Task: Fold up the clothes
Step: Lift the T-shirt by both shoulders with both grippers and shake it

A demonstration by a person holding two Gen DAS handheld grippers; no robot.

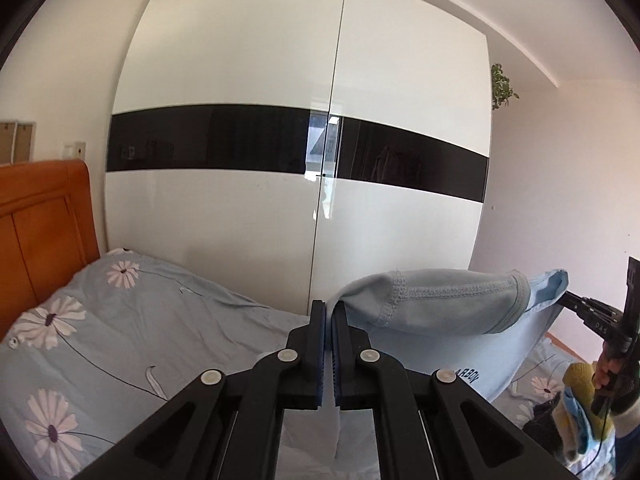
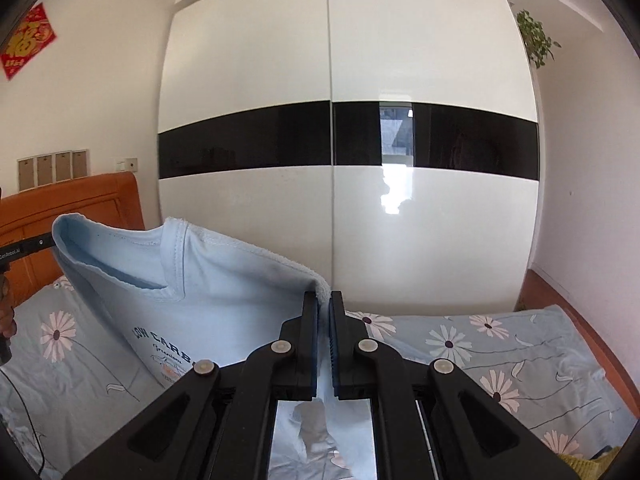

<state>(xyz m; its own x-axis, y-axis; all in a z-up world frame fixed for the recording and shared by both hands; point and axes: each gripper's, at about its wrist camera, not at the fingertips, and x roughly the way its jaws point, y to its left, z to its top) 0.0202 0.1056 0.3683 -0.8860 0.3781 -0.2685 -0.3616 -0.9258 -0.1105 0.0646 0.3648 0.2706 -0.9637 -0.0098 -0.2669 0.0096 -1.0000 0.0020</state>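
Holding the pale blue T-shirt (image 2: 224,300) stretched above the bed (image 2: 500,344), I have the left gripper (image 1: 329,312) and right gripper (image 2: 324,304) each clamped on a shoulder, its neckline running sideways between them, body hanging bedward.

At lower centre the right claw (image 2: 324,300) pinches the shoulder of a pale blue T-shirt (image 2: 224,304), which stretches toward the left edge, where the left claw (image 2: 48,240) grips it above the flowered bed (image 2: 500,344). A white wardrobe (image 2: 348,80) fills the background.
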